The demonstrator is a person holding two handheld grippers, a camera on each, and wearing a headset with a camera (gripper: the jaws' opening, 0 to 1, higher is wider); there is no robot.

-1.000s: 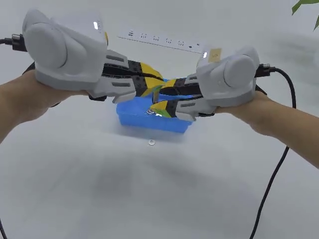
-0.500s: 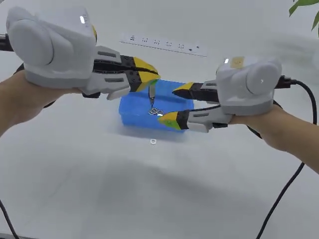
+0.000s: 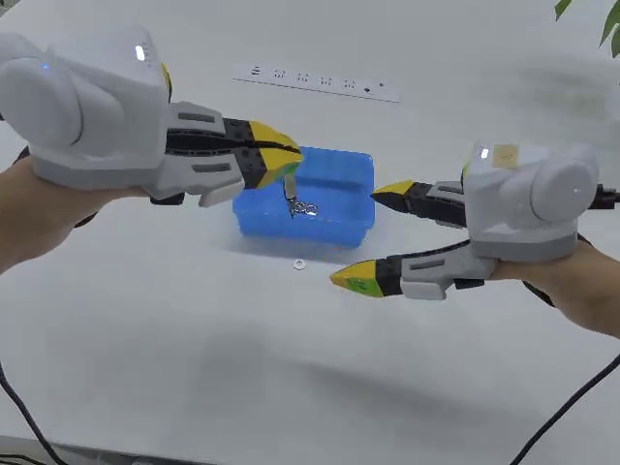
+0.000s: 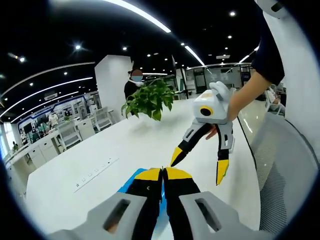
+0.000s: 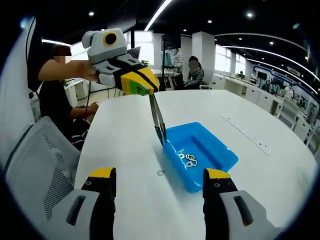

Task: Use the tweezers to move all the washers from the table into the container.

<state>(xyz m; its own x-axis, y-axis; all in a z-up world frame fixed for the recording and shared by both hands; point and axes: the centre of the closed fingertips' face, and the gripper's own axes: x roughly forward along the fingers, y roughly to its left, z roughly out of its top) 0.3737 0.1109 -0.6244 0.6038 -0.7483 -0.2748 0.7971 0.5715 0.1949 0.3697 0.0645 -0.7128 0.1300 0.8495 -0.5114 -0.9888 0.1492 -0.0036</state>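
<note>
Thin metal tweezers [image 5: 158,117] are pinched tips-down in the left gripper [image 3: 281,155] over the blue plastic container [image 3: 346,170], apparently for a drop, while the right gripper [image 3: 355,235] is held agape.

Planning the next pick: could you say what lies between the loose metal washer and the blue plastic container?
Head view: only bare white table separates the loose metal washer from the blue plastic container.

Bright overhead lighting, soft shadows, fisheye distortion
</note>
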